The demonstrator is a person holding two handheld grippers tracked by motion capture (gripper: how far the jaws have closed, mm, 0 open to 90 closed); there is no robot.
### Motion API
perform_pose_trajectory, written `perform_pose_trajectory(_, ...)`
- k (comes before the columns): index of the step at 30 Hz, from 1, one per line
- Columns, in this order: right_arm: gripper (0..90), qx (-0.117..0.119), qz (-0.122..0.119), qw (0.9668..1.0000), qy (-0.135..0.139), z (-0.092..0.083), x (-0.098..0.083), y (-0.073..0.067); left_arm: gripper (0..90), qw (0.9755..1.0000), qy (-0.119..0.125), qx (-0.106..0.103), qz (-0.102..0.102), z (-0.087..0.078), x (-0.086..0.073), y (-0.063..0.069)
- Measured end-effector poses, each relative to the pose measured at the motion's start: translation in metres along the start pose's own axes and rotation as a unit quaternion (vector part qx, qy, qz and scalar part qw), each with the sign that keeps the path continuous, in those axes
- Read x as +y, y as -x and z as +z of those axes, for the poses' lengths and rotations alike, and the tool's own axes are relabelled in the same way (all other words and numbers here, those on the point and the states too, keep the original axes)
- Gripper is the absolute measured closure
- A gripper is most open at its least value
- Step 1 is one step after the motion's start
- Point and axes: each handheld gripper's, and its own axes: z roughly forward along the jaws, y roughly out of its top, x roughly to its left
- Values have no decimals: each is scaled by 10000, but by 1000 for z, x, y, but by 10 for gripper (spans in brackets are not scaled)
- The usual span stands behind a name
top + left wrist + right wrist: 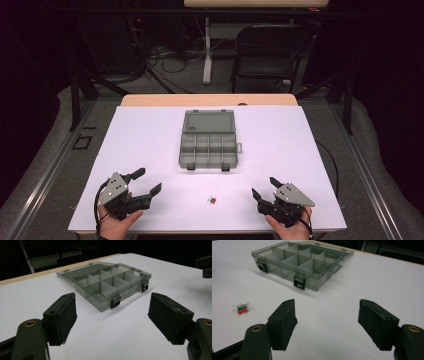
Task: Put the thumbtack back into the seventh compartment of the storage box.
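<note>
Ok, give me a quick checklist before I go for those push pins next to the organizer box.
1. Organizer box lid open, compartments reachable: ok.
2. Compartments free of other parts: ok, they look empty in both gripper views.
3. Push pins in sight and apart from the box: ok; white, green and red ones lie clustered together on the table.
4. Right gripper open with nothing between the jaws: ok.
5. Left gripper open with nothing between the jaws: ok.
6. Pins separable for a single pick: cannot tell, they lie very close.
</note>
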Motion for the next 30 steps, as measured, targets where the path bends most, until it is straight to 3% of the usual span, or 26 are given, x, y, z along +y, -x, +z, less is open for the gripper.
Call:
perform_pose_trajectory(12,317,214,-14,9989,-408,5,4,-8,225,9999,-100,-9,-47,0,0,1)
perform_pose_trajectory(20,319,355,-206,9969,-676,10,20,-19,225,9998,-162,-42,-56,0,0,3)
perform_pose_trajectory(21,355,417,-277,9963,-694,11,24,-22,225,9998,-170,-45,-51,0,0,4)
perform_pose_trajectory(30,357,650,-335,9932,-904,21,37,-33,226,9996,-266,-52,-44,2,0,4)
